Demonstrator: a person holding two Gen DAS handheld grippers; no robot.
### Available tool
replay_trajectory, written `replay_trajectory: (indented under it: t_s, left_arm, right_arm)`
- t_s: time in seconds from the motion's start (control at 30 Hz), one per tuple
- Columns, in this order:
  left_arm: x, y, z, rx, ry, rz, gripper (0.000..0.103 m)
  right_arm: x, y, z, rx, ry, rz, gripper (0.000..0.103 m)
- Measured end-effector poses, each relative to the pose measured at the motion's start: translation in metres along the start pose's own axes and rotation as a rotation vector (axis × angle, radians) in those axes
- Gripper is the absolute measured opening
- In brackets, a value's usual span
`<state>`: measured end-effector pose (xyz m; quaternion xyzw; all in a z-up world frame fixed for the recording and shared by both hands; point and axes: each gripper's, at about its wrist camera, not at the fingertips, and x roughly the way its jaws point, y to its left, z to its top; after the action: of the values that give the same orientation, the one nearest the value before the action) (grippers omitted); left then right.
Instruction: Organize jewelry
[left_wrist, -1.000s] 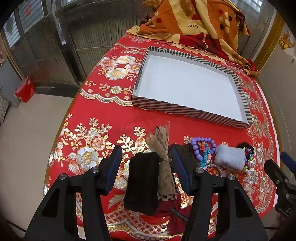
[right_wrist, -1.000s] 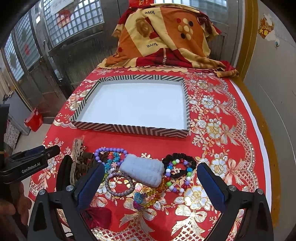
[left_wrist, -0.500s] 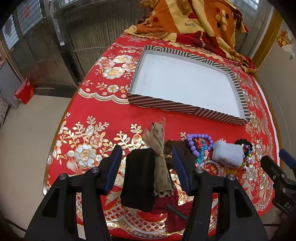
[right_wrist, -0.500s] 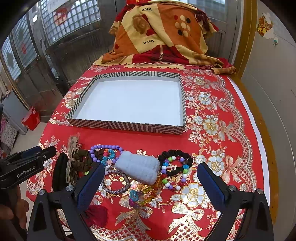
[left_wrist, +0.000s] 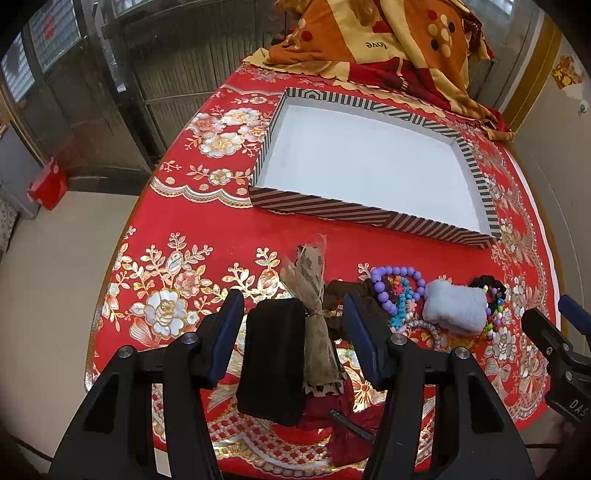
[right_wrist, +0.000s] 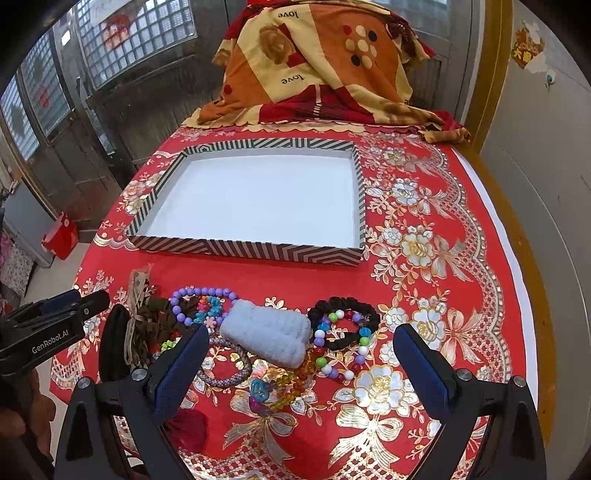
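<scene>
A red floral tablecloth (right_wrist: 424, 229) carries a shallow striped tray (right_wrist: 243, 251), its white floor bare, with the jewelry laid in a row on the cloth in front of it, none in the tray. From the left: a black pouch (left_wrist: 271, 354) and a tan ribbon bow (left_wrist: 314, 295) beside a brown scrunchie (left_wrist: 338, 291), a purple bead bracelet (right_wrist: 201, 297), a pale blue scrunchie (right_wrist: 267, 338), a black scrunchie (right_wrist: 345, 321) ringed with a multicoloured bead bracelet (right_wrist: 334, 354), a woven bangle (right_wrist: 227, 363) and an amber bead string (right_wrist: 291, 386). A folded orange blanket (right_wrist: 321, 62) lies at the table's far end.

The left gripper (left_wrist: 293, 325) hangs over the near left edge with its jaws apart, straddling the pouch and bow and grasping nothing. The right gripper (right_wrist: 299, 365) hangs with jaws spread wide above the middle of the row, also empty; it shows as a dark tip at the right edge of the left view.

Against the frames of a second ago, both views have drawn slightly back: the tray and the blanket sit a little higher and farther in each picture, and more of the near cloth shows. The jaws stand as wide as before, and no piece of jewelry has changed place.
</scene>
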<state>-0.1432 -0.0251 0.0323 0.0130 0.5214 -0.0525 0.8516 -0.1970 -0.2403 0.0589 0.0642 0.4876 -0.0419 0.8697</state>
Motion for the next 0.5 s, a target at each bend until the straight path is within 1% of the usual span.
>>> replay_trajectory:
  t_s: [0.5]
  left_arm:
    - [0.0083,-0.0001,0.0003,-0.004,0.022,0.017,0.056]
  right_arm:
    - [0.0105,0.0014,0.0021,-0.02,0.023,0.02,0.099]
